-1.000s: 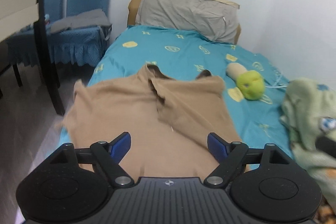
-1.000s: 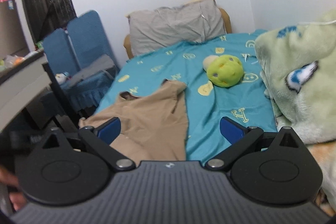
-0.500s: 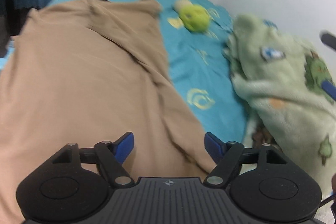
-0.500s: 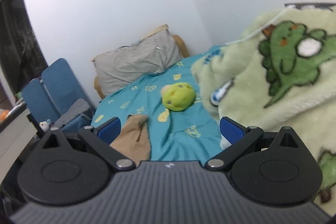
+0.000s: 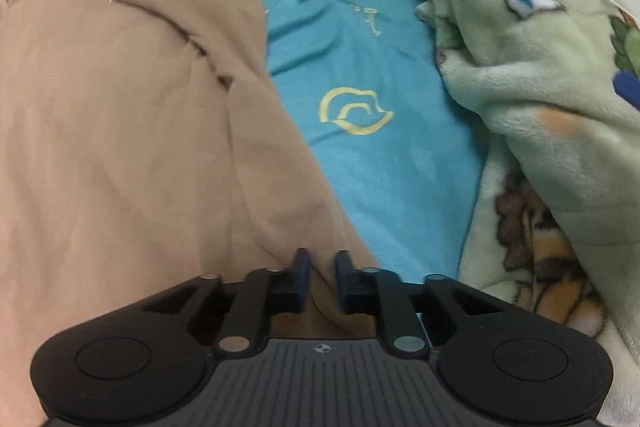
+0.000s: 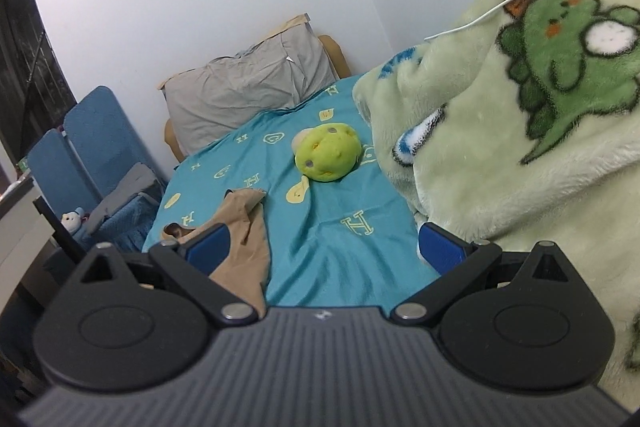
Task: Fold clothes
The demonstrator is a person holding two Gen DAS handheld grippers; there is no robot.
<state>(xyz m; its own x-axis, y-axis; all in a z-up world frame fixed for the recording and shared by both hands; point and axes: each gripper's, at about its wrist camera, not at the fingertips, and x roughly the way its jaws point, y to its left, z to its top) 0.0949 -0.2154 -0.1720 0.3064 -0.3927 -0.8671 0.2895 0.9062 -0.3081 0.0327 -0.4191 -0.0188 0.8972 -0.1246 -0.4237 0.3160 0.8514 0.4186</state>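
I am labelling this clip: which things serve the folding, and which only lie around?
For the job: tan shirt; left claw, closed on its hem; right claw, open.

Lying about: green plush; dinosaur blanket; pillow; blue chairs.

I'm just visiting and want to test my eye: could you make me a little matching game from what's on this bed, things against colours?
Things:
1. shirt
2. plush toy
3. pillow
4. bedsheet

Colours:
a. grey
b. turquoise with yellow prints
c. tan
d. lime green

Pairs: 1-c, 2-d, 3-a, 4-b
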